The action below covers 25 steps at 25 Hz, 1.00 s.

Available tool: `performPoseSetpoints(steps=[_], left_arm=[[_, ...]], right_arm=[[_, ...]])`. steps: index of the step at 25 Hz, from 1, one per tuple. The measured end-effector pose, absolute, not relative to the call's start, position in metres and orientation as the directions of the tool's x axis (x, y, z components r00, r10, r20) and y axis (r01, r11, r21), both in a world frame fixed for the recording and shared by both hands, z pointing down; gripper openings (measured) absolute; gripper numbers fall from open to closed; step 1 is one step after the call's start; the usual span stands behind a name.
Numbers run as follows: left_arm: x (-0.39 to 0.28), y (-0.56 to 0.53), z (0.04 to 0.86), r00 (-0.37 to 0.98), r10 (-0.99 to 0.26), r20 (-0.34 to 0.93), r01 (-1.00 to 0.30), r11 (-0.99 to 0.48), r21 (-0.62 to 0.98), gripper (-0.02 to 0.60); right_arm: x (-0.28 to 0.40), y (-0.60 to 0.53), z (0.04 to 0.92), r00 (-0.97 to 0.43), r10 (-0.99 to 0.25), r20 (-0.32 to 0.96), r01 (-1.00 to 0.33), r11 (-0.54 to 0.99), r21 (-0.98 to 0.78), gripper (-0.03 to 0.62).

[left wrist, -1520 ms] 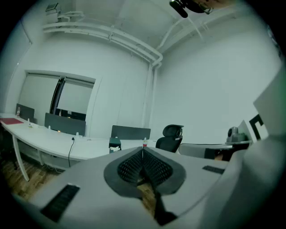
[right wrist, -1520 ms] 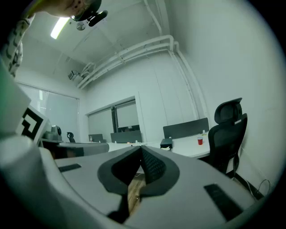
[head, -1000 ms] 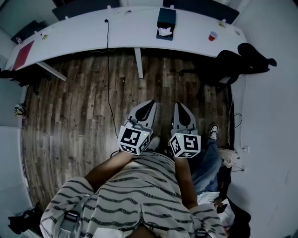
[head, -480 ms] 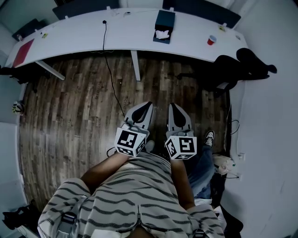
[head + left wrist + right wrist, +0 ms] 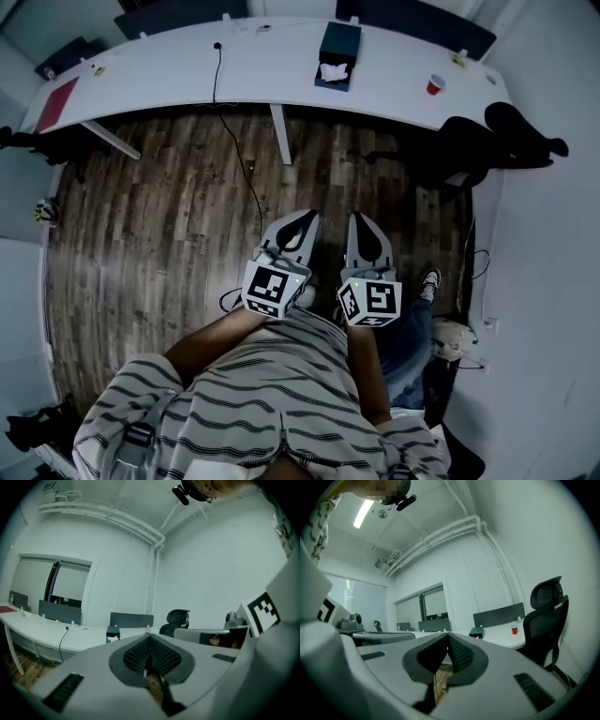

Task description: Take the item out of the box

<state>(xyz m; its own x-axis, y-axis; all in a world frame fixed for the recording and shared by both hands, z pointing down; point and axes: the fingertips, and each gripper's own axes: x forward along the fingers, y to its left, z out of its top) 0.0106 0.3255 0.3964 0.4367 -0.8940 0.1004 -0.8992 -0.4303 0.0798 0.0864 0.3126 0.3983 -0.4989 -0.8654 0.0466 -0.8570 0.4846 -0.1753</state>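
The left tongs [image 5: 302,221] are closed, pads pressed together at the tips with nothing caught between them. The right tongs [image 5: 362,219] are the same, jaws shut and empty. The two sit side by side, just apart, held close in front of the person's striped shirt [image 5: 253,394] at about waist height and pointing towards the desk.

Below them is bare wooden floor [image 5: 159,234], with a black cable [image 5: 246,173] trailing down from the desktop and across the boards towards the person's feet.

The dark box [image 5: 338,49] stands well away from both tongs, on the long white desk [image 5: 169,70] at the far side of the floor, roughly straight ahead of the right tongs and a little right of the left ones. A white item [image 5: 333,70] shows at the box's near end; I can't tell how deep it sits. Neither pair of tongs is anywhere near it.

Further right on the desk stands a red cup [image 5: 435,85], and a black office chair [image 5: 473,141] is drawn up at that end.
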Motion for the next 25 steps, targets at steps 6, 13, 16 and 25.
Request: performPoseSetpoints(steps=[6,13,16,25], left_arm=[[0.003,0.293,0.402,0.398,-0.912,0.102,-0.917,-0.39,0.083,0.025],[0.0,0.237,0.41,0.38,-0.919,0.108,-0.923,-0.371,0.101,0.025],[-0.005,0.203,0.413,0.371,-0.921,0.116,-0.927,-0.361,0.1,0.025],[-0.026,0.09,0.401,0.37,-0.921,0.123,-0.927,-0.359,0.104,0.023]], right_arm=[[0.085,0.281,0.401,-0.501,-0.864,0.055,-0.86,0.489,-0.147,0.017],[0.077,0.23,0.403,-0.508,-0.859,0.06,-0.857,0.497,-0.135,0.017],[0.076,0.197,0.406,-0.507,-0.86,0.064,-0.857,0.495,-0.142,0.017],[0.053,0.084,0.392,-0.51,-0.858,0.06,-0.855,0.498,-0.145,0.017]])
